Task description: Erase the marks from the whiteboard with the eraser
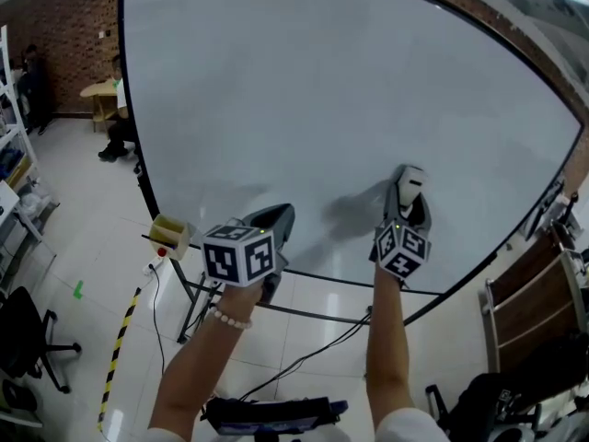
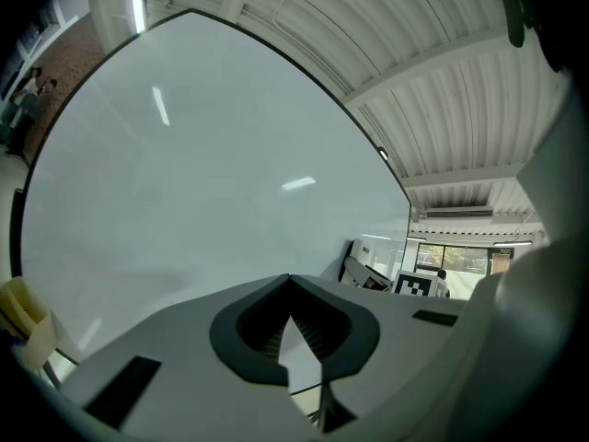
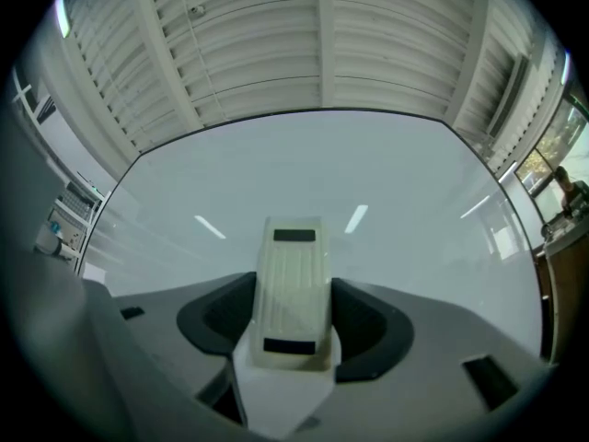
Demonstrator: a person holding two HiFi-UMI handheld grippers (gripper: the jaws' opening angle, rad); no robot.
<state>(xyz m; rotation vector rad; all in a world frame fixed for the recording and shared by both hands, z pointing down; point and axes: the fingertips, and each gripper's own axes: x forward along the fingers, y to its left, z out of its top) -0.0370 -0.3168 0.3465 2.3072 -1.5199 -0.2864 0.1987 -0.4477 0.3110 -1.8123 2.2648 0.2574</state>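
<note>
**Right tool gripping the eraser at a board that is looking clean**

The right tool (image 1: 410, 201) is clenching the cream eraser (image 3: 293, 293) by its long sides. The eraser's far end is sticking out past the jaws toward the whiteboard (image 1: 322, 90) straight ahead. This grip is probably leaving the wiping face free to run over the surface. Whether the eraser is actually touching the board is hard to tell.

The left tool (image 2: 289, 284) is hanging to the left of the right tool and a little lower. It is closed on nothing, its jaws meeting at the tips, and it is likely being held out of the wiping path.

No marks are showing ahead of either tool, only faint grey haze, so the erasing is looking close to finished.

Just left of the left tool, a small yellow box (image 1: 170, 235) is sitting by the board's stand. Below both tools, cables (image 1: 304, 357) are trailing across the floor. Well to the right of the right tool, a wooden frame (image 1: 529, 302) is standing by the board's edge. None of these is blocking a stroke.
</note>
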